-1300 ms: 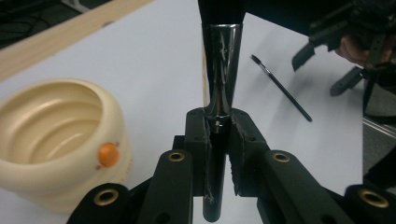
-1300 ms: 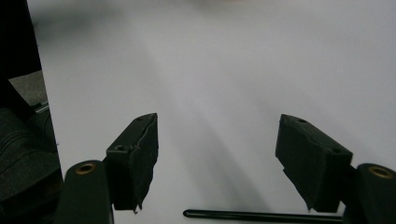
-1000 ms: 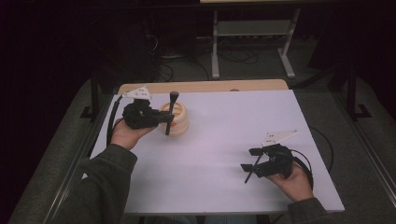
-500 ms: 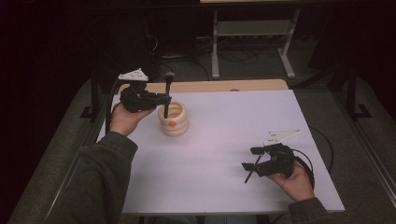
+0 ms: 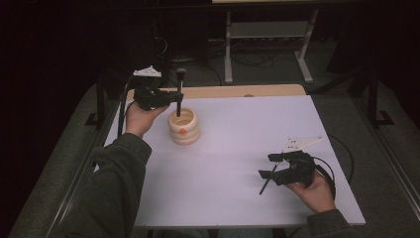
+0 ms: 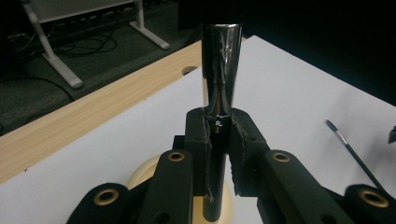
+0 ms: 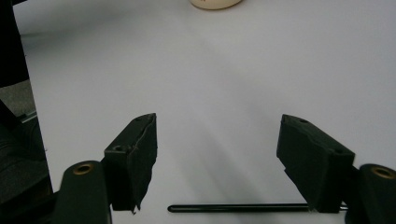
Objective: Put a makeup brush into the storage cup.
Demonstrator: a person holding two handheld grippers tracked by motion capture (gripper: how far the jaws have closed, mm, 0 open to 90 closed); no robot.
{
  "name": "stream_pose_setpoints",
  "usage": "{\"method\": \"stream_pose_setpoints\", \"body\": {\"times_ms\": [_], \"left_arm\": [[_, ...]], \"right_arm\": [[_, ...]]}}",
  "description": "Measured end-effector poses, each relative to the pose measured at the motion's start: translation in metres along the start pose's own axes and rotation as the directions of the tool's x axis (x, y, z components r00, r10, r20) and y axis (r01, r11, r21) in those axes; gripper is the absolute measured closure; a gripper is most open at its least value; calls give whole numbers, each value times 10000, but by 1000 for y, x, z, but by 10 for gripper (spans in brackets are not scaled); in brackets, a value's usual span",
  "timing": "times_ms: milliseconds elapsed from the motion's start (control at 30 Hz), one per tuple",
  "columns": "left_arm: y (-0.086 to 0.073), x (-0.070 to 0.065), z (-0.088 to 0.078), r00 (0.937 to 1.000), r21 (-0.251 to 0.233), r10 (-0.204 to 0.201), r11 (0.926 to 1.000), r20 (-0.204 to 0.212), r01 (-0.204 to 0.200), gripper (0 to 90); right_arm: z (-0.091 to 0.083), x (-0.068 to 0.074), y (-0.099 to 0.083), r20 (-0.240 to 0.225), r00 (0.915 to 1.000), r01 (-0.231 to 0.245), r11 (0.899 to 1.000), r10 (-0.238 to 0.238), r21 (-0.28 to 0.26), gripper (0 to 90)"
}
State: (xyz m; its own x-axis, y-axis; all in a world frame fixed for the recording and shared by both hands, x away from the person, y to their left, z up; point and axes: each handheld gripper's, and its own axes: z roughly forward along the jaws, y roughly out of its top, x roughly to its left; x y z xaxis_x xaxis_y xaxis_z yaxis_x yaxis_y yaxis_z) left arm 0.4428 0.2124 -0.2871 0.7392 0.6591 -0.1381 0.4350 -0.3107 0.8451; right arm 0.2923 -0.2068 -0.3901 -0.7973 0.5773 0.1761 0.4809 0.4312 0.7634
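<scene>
Between the left gripper's (image 6: 218, 154) clamped jaws: a black makeup brush (image 5: 179, 91), upright.

Its lower end hangs just over the mouth of the cream ribbed holder (image 5: 183, 127), directly below the gripper. Far off across the white table (image 5: 237, 148), the right gripper (image 7: 217, 158) rests with jaws spread wide, pinching nothing, a thin black brush (image 7: 233, 207) lying beneath them.

So the black makeup brush (image 5: 179, 94) stands upright, pinched in the left tongs (image 5: 174, 99) right above the cream ribbed holder (image 5: 183, 127). A thin black stick (image 5: 266, 182) lies flat under the wide-apart right tongs (image 5: 267, 166).
</scene>
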Motion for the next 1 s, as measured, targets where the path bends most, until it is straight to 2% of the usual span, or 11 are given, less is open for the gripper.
{"method": "stream_pose_setpoints", "body": {"times_ms": [67, 267, 467, 600, 1000], "left_arm": [[-1, 2, 3, 9999, 38, 4, 10000, -112, -4, 789], [-4, 10, 11, 9994, -41, -318, 9995, -161, 317, 788], [-11, 18, 20, 9985, 149, -342, 9993, -428, 349, 788], [-17, 20, 25, 9969, 79, -608, 9981, -497, 612, 787], [-33, 22, 38, 9955, 352, -767, 9963, -552, 787, 786]], "right_arm": [[-1, -1, 0, 9, 10000, -22, 10000, 22, -36, 279], [-2, -5, -1, 55, 10000, -41, 9999, 41, -96, 279], [-3, -5, -3, 23, 9999, -137, 9999, 137, -97, 279], [-3, -5, -3, 18, 10000, -79, 9999, 79, -90, 279], [-1, -3, -3, -15, 10000, -89, 9999, 89, -59, 279]]}}
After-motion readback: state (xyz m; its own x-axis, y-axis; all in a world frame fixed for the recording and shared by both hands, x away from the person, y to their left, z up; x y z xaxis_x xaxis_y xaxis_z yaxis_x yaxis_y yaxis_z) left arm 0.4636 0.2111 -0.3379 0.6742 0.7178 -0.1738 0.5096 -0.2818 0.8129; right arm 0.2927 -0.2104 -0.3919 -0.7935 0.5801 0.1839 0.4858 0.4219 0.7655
